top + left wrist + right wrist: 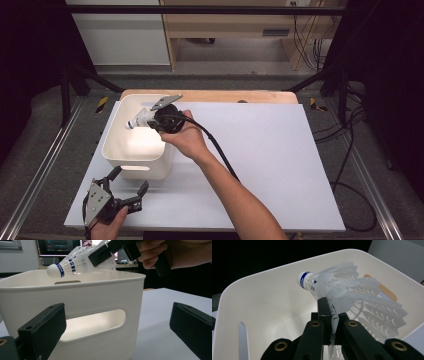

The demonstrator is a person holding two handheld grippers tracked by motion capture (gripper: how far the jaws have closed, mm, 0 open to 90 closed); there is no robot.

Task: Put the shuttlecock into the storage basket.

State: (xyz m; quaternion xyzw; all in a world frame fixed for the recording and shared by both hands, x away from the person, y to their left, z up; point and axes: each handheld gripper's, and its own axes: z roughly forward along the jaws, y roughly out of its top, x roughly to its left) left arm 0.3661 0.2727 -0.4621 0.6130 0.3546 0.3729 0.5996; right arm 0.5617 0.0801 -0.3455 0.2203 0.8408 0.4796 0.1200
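A white shuttlecock [136,120] with a blue band on its cork is held above the white bin [116,150], cork pointing left. My right gripper [156,118] is shut on its feather skirt. The right gripper view shows the black jaws pinching the skirt of the shuttlecock [342,290] over the bin's bare inside [267,312]. In the left gripper view the shuttlecock [72,265] hangs just above the bin's rim [75,282]. My left gripper [130,187] rests open near the table's front left edge, its jaws wide apart and facing the bin's handle slot [97,322].
The bin stands at the left of a white board [260,160] that covers a wooden table [210,96]. A black cable [220,150] trails from the right gripper along the forearm. Metal frame rails run along both sides of the table.
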